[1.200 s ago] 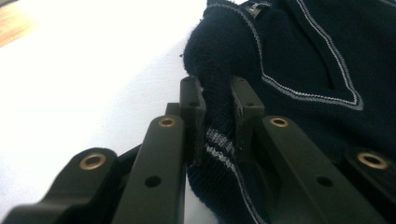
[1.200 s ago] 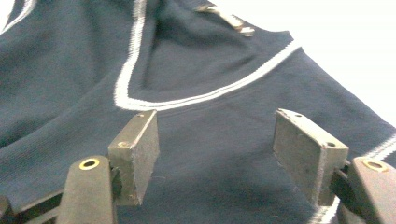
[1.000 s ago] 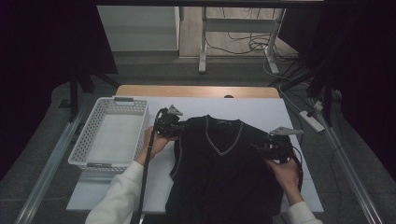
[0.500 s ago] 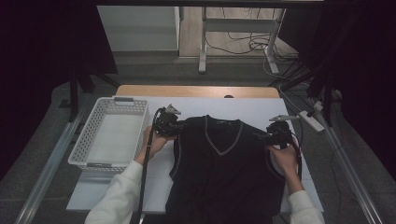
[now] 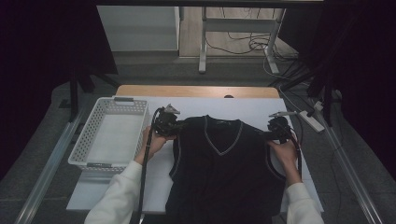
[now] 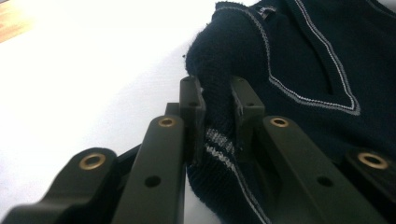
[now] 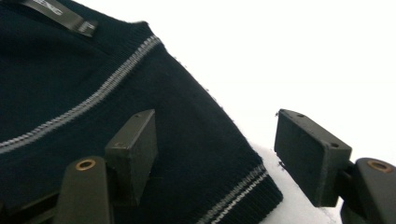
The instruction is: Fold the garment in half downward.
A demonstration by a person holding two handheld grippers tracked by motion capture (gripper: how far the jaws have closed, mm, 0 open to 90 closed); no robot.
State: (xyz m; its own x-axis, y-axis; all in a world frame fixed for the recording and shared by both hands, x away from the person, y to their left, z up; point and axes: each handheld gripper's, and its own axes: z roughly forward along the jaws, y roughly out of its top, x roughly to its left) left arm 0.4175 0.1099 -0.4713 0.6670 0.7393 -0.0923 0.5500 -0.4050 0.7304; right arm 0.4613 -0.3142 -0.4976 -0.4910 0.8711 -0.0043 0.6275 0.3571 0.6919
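Note:
A dark navy sleeveless V-neck sweater (image 5: 224, 172) with grey trim lies flat on the white table (image 5: 261, 112), collar toward the far side. My left gripper (image 5: 173, 127) is at its left shoulder, shut on a bunched fold of the knit (image 6: 215, 100). My right gripper (image 5: 274, 132) is at the right shoulder, jaws spread wide over the shoulder edge (image 7: 219, 154) with nothing pinched; one jaw stands over the knit, the other over bare table. The neck label (image 7: 60, 11) shows in the right gripper view.
A white slatted basket (image 5: 112, 135) stands at the table's left, beside the left hand. A power strip (image 5: 312, 120) and cables lie off the table's right edge. Metal rails run along both sides of the table.
My right gripper slid from the sweater's right side up to the right shoulder, spreading that side flat, and now stands open. The left gripper has kept its hold at the left shoulder.

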